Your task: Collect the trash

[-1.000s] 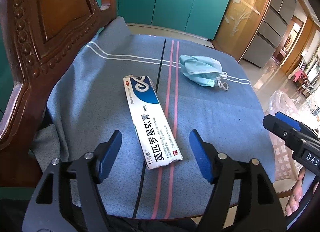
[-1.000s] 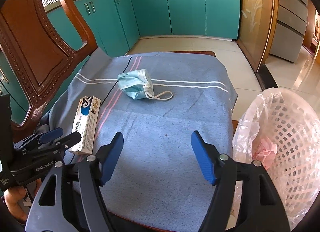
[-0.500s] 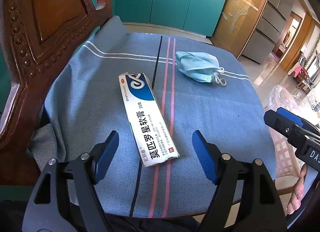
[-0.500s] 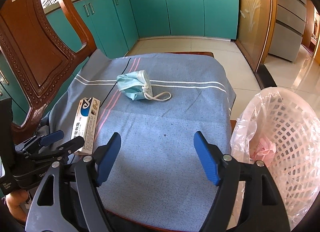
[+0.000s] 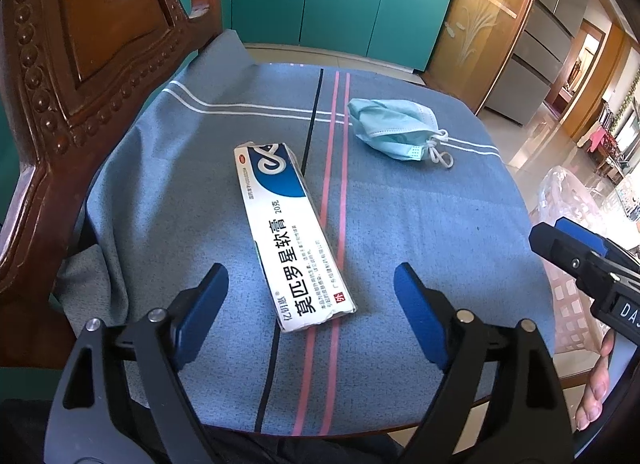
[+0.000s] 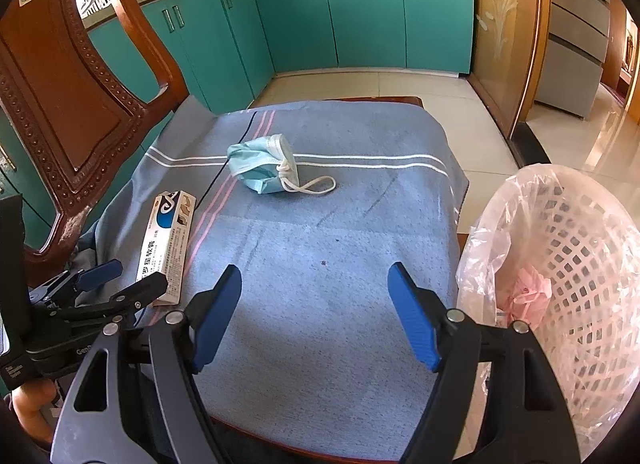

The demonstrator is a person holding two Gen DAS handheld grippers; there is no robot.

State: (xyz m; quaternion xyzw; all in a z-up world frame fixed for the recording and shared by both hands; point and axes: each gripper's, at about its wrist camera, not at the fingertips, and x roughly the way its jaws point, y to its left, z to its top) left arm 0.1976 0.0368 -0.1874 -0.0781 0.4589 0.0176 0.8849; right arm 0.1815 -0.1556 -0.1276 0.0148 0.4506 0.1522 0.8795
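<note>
A white and blue ointment box (image 5: 288,232) lies lengthwise on a blue-grey cloth (image 5: 160,184) spread over a chair seat. My left gripper (image 5: 311,278) hangs just above the box's near end, which sits between the jaws. They are opening, and the pads stand clear of the box. A crumpled light-blue face mask (image 5: 394,132) lies farther back on the cloth. My right gripper (image 6: 315,275) is open over bare cloth (image 6: 360,204) with nothing between its fingers. In the right wrist view the mask (image 6: 262,168) is ahead and the box (image 6: 168,240) is to the left, beside the left gripper (image 6: 108,284).
A white lattice basket (image 6: 580,224) lined with a clear pink bag stands right of the seat, with crumpled pink paper (image 6: 524,292) inside. The carved wooden chair back (image 5: 80,64) rises on the left. Teal cabinets (image 6: 360,16) and tiled floor lie beyond.
The left gripper's jaws have spread wider around the box's near end. The right gripper's jaws have widened a little. Neither hand has shifted, and the box and mask lie as before.
</note>
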